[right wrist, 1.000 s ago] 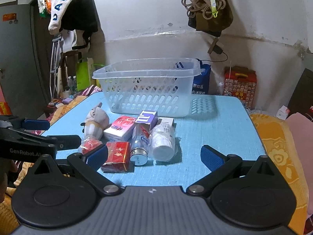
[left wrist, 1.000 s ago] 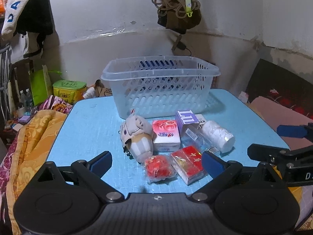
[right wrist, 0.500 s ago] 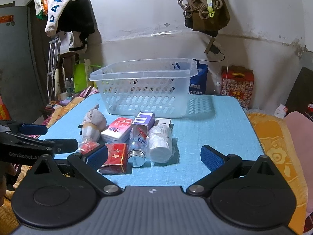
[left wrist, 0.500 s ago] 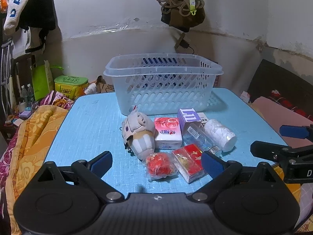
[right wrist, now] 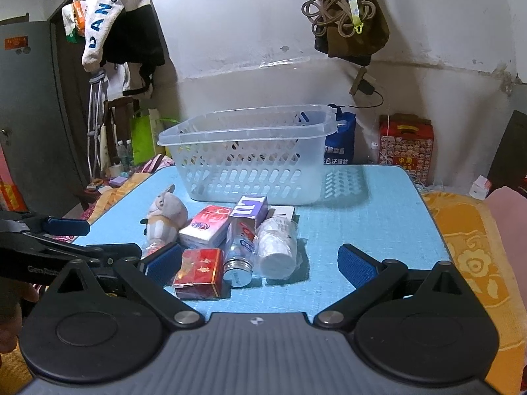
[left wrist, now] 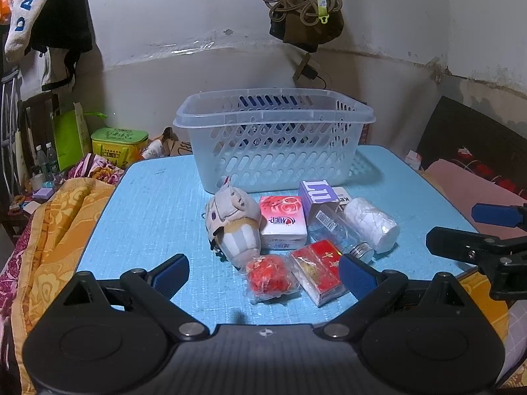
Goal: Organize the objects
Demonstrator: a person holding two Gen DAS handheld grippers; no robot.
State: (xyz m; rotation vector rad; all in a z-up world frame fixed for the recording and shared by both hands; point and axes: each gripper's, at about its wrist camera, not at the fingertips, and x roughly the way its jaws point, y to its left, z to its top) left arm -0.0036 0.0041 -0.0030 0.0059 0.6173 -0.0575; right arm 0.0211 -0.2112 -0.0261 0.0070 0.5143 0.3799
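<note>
We hold left gripper [left wrist: 263, 275] over near bench [left wrist: 141, 217] edge, jaws spread wide, empty. Ahead, left to right: plush toy [left wrist: 232, 225], pink tissue pack [left wrist: 282, 222], red wrapped ball [left wrist: 268, 276], red box [left wrist: 319, 271], purple box [left wrist: 318, 194], clear bottle [left wrist: 339, 232], white roll [left wrist: 369, 220]. Basket [left wrist: 273, 138] behind cluster. Right gripper [right wrist: 258, 263] likewise wide open, empty.

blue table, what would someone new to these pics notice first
Probably the clear slotted basket standing at the far side of the blue table, with nothing visible inside. Just in front of it sits a tight cluster: a plush toy, a pink tissue pack, a red box and a lying bottle. Both claws, left and right, hover open nearby.
</note>
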